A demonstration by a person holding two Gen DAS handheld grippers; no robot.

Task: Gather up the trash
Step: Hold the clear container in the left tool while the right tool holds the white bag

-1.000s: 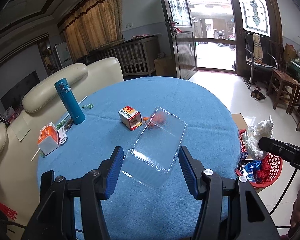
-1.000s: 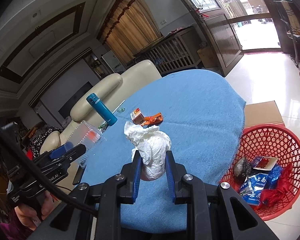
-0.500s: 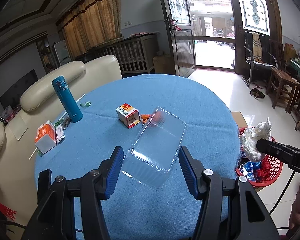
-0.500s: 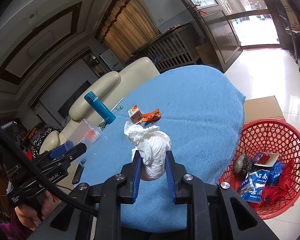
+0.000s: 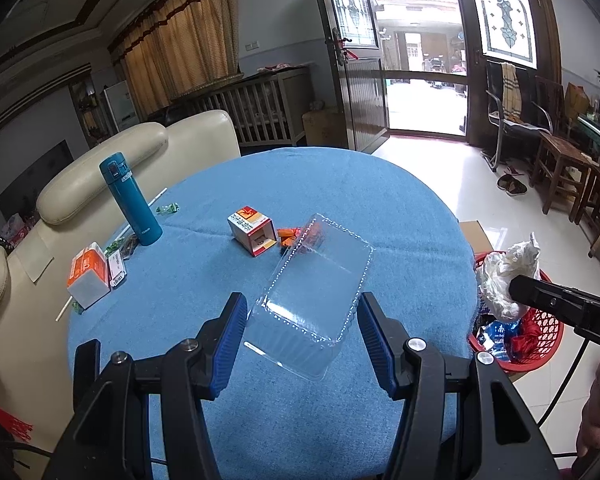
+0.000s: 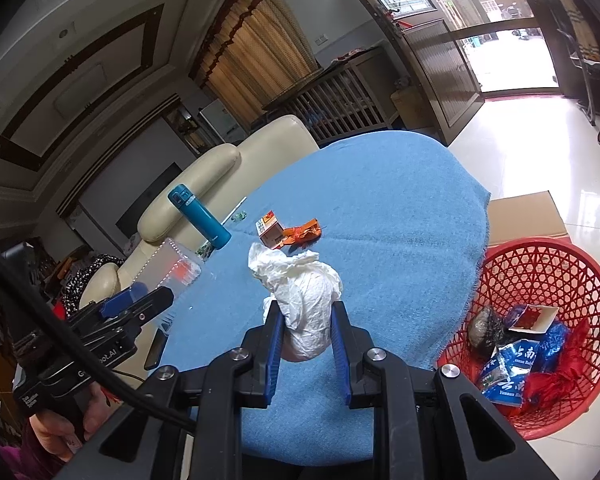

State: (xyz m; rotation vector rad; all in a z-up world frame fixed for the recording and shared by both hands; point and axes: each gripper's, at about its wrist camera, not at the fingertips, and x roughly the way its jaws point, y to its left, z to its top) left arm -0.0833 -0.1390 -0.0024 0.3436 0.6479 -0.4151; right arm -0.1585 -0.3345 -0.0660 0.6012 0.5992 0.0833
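Note:
My left gripper (image 5: 300,314) is shut on a clear plastic container (image 5: 320,280), held above the blue round table (image 5: 340,184). In the right wrist view the same container (image 6: 176,264) sticks up past the left gripper (image 6: 140,300). My right gripper (image 6: 306,310) is shut on a crumpled white bag (image 6: 304,292) near the table's right edge. In the left wrist view that bag (image 5: 504,276) hangs in front of the red basket (image 5: 548,328). The red basket (image 6: 540,264) stands on the floor and holds several wrappers. A small red and white box (image 5: 252,234) and an orange wrapper (image 6: 300,234) lie mid-table.
A teal bottle (image 5: 130,200) stands at the table's left, with an orange and white carton (image 5: 88,276), a green candy wrapper (image 5: 168,209) and a straw nearby. A cream sofa (image 5: 140,148) sits behind the table. A cardboard box (image 6: 524,216) lies beside the basket.

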